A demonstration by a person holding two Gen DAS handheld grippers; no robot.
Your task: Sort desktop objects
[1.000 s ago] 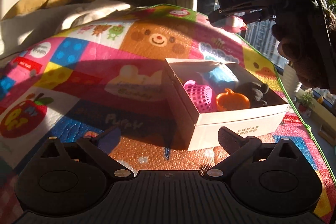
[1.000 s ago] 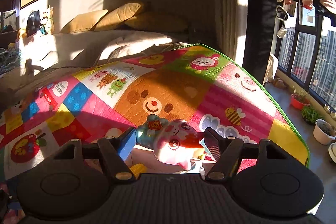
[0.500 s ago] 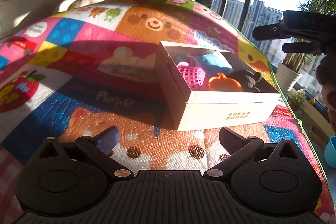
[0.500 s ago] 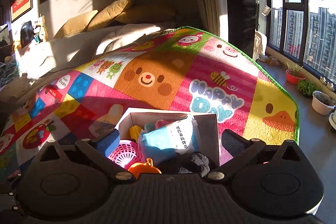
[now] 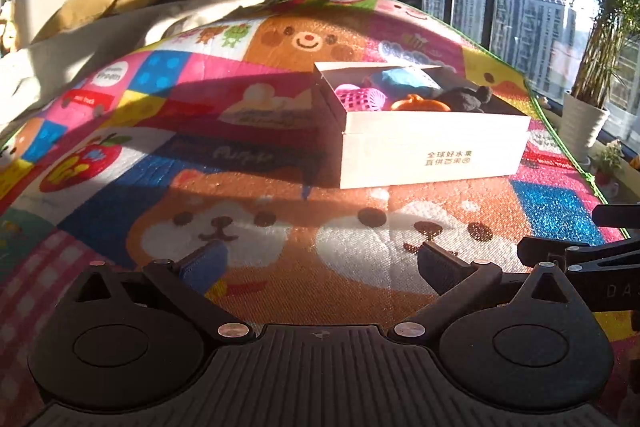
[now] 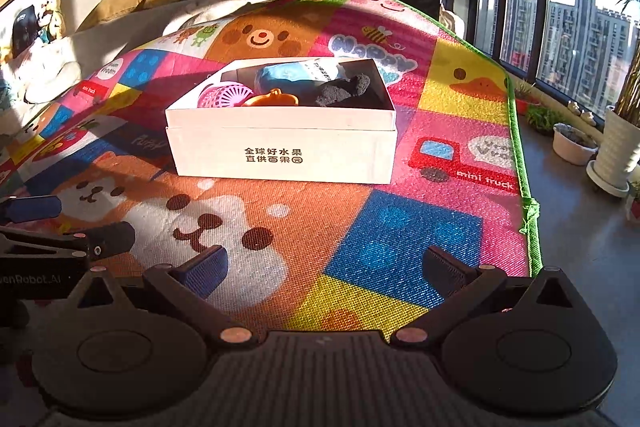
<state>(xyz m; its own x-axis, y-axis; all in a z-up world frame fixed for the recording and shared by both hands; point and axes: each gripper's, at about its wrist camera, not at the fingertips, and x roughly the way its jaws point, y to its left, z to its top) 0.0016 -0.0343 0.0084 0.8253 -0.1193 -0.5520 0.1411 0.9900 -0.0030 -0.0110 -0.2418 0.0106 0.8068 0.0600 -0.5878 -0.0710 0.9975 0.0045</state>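
Left wrist view: the left gripper [image 5: 320, 263] hangs low over the play mat [image 5: 168, 219], fingers spread wide and nothing between them. It has drawn back from the white box [image 5: 434, 155], which a second ago stood just ahead of the fingertips and now sits well apart, up the mat. Inside the box show a pink mesh ball [image 5: 360, 98], an orange toy [image 5: 418, 105], a dark plush [image 5: 466, 97] and a blue packet [image 5: 404, 79]. The right gripper's fingers enter at the right edge, low beside the left tool (a second ago they were raised above the box with a pink toy clamped between them).

Right wrist view: the right gripper [image 6: 322, 267] is likewise wide open and empty, held over the mat short of the box [image 6: 280, 157]. The pink toy seen in its jaws a second ago is gone from them; it was presumably let go over the box, though it cannot be picked out among the contents from here. No loose object is visible on the mat in either view, so the sorting appears complete or nearly so, both tools retiring to a resting pose.
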